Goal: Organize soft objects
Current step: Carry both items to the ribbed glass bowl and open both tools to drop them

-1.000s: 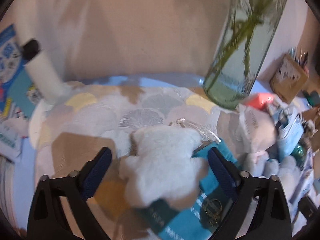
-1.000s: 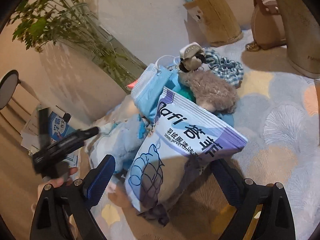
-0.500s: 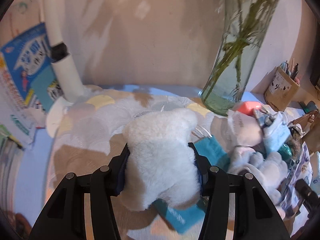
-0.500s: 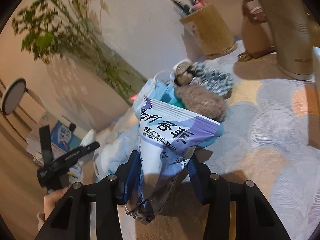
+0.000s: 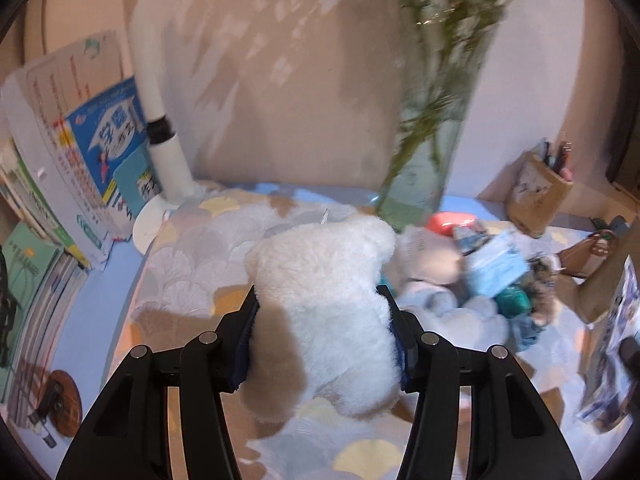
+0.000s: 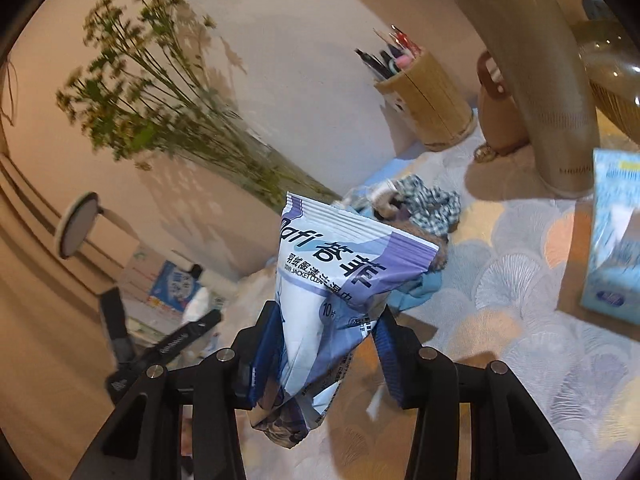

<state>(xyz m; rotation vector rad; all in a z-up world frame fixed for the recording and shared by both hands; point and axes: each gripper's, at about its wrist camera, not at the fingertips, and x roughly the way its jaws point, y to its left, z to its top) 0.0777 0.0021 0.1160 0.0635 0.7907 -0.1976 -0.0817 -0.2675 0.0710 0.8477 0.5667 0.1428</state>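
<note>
My left gripper [image 5: 320,320] is shut on a white plush bear [image 5: 324,300] and holds it above the patterned cloth [image 5: 192,264]. My right gripper [image 6: 324,328] is shut on a white and purple wet-wipe packet [image 6: 340,280], lifted off the cloth [image 6: 520,320]. A pile of soft things lies to the right in the left wrist view: a beige plush [image 5: 428,256], a pale blue plush [image 5: 464,316], a blue face mask [image 5: 496,264]. In the right wrist view a checked scrunchie [image 6: 428,204] and blue cloth [image 6: 420,288] lie behind the packet. The left gripper's black body [image 6: 160,348] shows at lower left.
A glass vase with green stems [image 5: 424,168] stands at the back. A white lamp post [image 5: 160,132] and books [image 5: 92,152] are on the left. A pen holder [image 6: 428,108], a brown bag [image 6: 500,120], a beige appliance [image 6: 552,92] and a blue tissue box [image 6: 616,236] stand to the right.
Both grippers closed from open, the left on the white bear and the right on the wipe packet, and both have lifted their loads off the cloth.
</note>
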